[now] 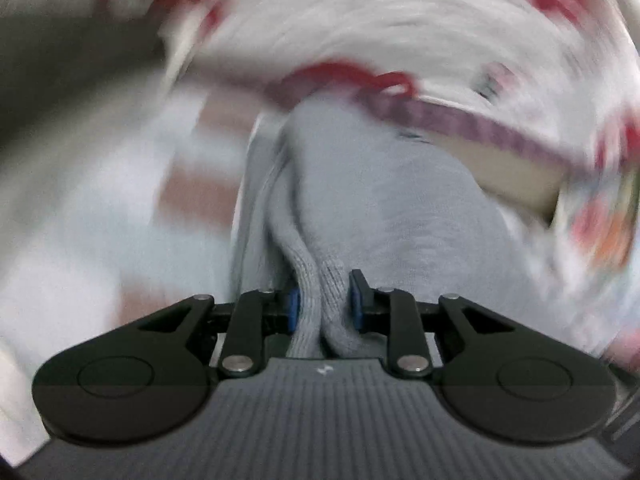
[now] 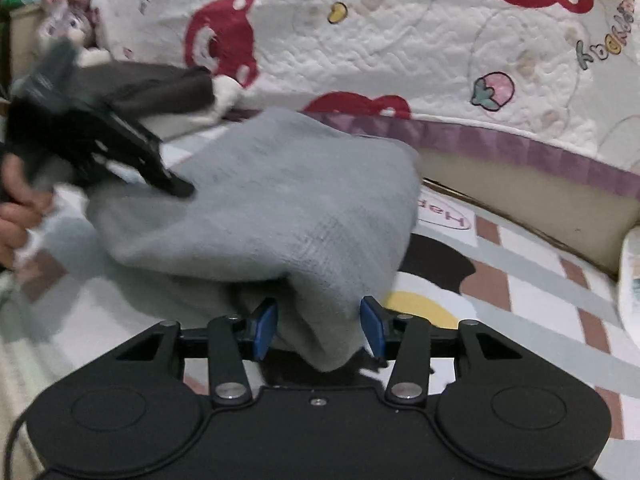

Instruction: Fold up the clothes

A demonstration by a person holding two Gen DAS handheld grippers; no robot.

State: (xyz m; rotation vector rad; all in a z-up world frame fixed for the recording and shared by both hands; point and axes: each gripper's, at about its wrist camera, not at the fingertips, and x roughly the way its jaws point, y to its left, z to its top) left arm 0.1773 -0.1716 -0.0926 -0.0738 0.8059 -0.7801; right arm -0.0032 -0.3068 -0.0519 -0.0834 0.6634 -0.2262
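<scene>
grey knit garment (image 2: 280,208) bunched above the bed (image 2: 520,280), bear quilt (image 2: 400,40) at 12 | left gripper (image 1: 326,300) fingers pinching a ribbed edge | right gripper (image 2: 318,328) fingers apart around loose cloth | soft, light, floppy: probably best grabbed by hems or corners

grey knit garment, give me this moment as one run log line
grey knit garment lifted over checked sheet | left gripper shut on its edge | right gripper fabric between pads, clamp unclear | left view blurred

quilt (image 2: 400,40): coloured letters at its right edge, not clearly legible | quilt: large red letters at upper left, cut off, only a "G" clear | checked sheet (image 2: 520,280) below quilt: pink oval label (image 2: 444,216), upside down, reads "Hap…", rest hidden
</scene>
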